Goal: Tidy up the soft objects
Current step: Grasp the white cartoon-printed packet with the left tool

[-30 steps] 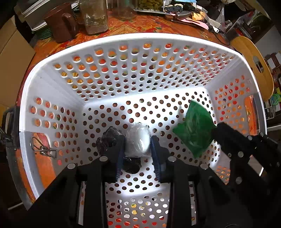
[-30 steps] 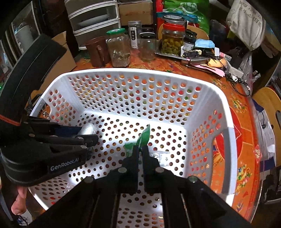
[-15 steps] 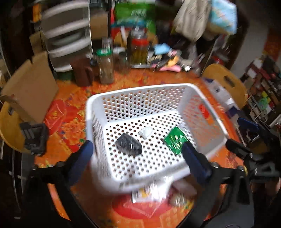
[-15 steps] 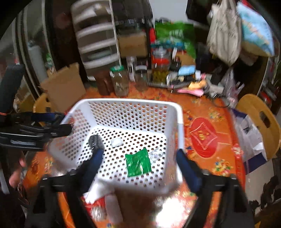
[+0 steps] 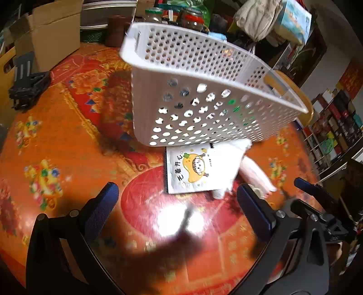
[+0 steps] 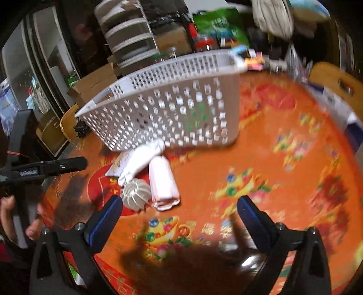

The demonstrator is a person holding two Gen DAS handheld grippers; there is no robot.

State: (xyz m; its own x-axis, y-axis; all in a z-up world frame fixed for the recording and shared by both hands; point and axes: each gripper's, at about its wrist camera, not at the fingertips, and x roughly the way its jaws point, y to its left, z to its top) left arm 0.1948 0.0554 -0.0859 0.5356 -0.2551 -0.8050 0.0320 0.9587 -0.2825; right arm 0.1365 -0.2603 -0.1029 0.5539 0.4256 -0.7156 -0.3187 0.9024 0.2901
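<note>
Hovering: both grippers hang above the orange patterned table (image 5: 68,147), neither one touching anything.
Left gripper (image 5: 178,202): jaws spread wide, nothing between the blue pads (image 5: 102,208), poised over the red medallion near the table's front edge.
Right gripper (image 6: 179,214): jaws just as wide, nothing held, over the flower print toward the front edge; one blue pad (image 6: 105,221) sits just beside the ribbed ball.
Basket (image 5: 204,95): white, full of holes, standing toward the middle of the table; something green (image 6: 196,120) and something dark show through the holes of its wall, too broken up to name.
White packet (image 5: 197,172): flat on the table just in front of the basket, cartoon mango figure and printed characters on its face, its far edge touching the basket's base.
White roll (image 6: 140,162): lying across the packet, one end up against the basket's foot.
Pink folded cloth (image 6: 163,183): right beside the white roll, pointing from the basket toward the front edge.
Ribbed white ball (image 6: 136,196): resting against the near ends of the roll and the pink cloth.
Far edge of the table: jars (image 5: 192,20), a brown mug (image 5: 115,31) and a cardboard box (image 5: 52,34) behind the basket.
Focus: the right wrist view is smeared, so finer detail there is lost.
</note>
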